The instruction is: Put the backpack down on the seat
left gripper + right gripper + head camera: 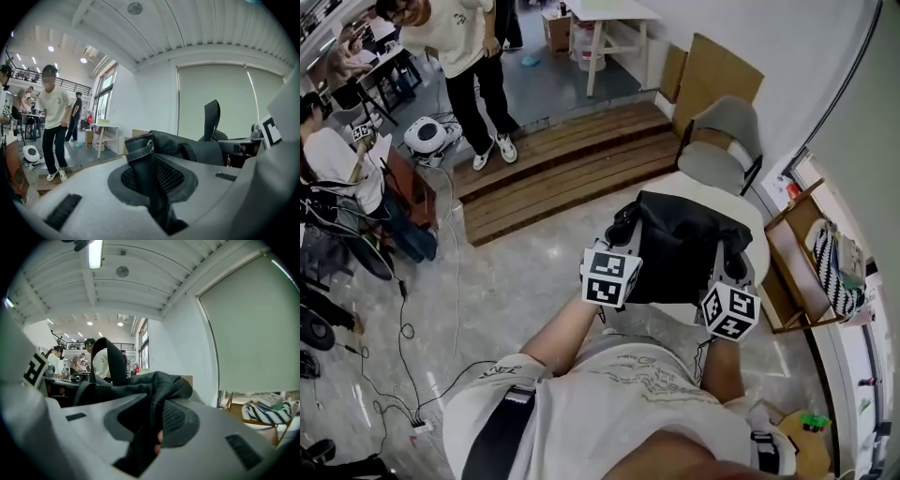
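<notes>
**Backpack slung between both claws, chair dead ahead**

The left claw (152,185) is pinched almost shut on a black mesh-padded strap (144,161). The right claw (154,430) grips a touch wider on a bunched fold of the same dark fabric. So the backpack (680,248) hangs in the air between them, its long axis running across from claw to claw, soft cloth sagging in the middle. The grey chair (720,150), a curved padded shell on a dark frame, lies beyond the bag and slightly right. A pale rounded surface (757,232) sits right under the load. Neither claw looks nearer, so it reads as a carry forward with both.
</notes>
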`<action>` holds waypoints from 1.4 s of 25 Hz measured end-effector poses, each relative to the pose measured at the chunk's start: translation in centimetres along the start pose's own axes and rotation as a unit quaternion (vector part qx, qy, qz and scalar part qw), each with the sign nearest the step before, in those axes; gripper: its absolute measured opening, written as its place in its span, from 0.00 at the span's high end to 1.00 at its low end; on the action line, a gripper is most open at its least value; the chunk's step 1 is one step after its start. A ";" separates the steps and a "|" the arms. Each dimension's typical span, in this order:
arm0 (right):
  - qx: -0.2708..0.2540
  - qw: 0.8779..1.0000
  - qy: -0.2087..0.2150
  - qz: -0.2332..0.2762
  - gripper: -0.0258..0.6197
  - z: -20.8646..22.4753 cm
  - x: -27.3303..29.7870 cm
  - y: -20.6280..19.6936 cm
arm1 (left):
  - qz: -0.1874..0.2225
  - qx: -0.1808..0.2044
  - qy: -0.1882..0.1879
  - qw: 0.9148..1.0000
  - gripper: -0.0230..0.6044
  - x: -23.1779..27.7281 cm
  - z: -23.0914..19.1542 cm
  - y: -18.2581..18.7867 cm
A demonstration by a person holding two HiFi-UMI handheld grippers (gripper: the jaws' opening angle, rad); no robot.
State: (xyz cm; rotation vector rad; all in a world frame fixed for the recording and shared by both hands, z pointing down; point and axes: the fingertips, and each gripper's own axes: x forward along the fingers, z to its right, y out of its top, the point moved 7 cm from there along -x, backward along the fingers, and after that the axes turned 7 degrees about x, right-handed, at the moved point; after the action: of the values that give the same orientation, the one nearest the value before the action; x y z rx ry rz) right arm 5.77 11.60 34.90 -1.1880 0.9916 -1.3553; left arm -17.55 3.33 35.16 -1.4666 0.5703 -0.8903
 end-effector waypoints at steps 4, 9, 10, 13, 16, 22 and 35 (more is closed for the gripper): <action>0.008 1.000 -0.010 0.006 0.82 -1.7 2.0 -0.3 | 0.002 0.008 -0.011 1.000 0.90 1.3 -2.7 -0.1; 0.017 0.999 -0.028 0.006 0.82 -2.3 3.6 -0.5 | 0.000 0.017 -0.029 0.999 0.90 3.4 -4.3 0.1; 0.018 0.999 -0.032 0.004 0.82 -2.3 3.8 -0.6 | -0.002 0.018 -0.032 0.999 0.90 3.7 -4.6 0.0; 0.017 0.999 -0.038 -0.001 0.82 -2.5 4.6 -0.9 | -0.010 0.012 -0.039 0.999 0.90 4.4 -5.2 -0.5; 0.017 0.999 -0.042 -0.011 0.82 -2.1 5.5 -1.2 | -0.019 0.005 -0.045 0.999 0.90 5.5 -5.3 -1.1; 0.027 0.998 -0.045 -0.023 0.82 -0.2 8.5 -1.6 | -0.037 0.002 -0.049 0.998 0.90 9.0 -5.4 -1.6; 0.045 0.997 -0.034 -0.050 0.82 7.5 18.1 -0.5 | -0.062 0.005 -0.049 0.997 0.90 20.9 -4.7 -0.3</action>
State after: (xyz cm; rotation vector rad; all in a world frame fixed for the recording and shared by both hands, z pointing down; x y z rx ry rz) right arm 13.46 -5.92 39.09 -1.2209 0.8247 -1.4134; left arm -9.31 -16.01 39.05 -1.5409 0.4053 -0.9120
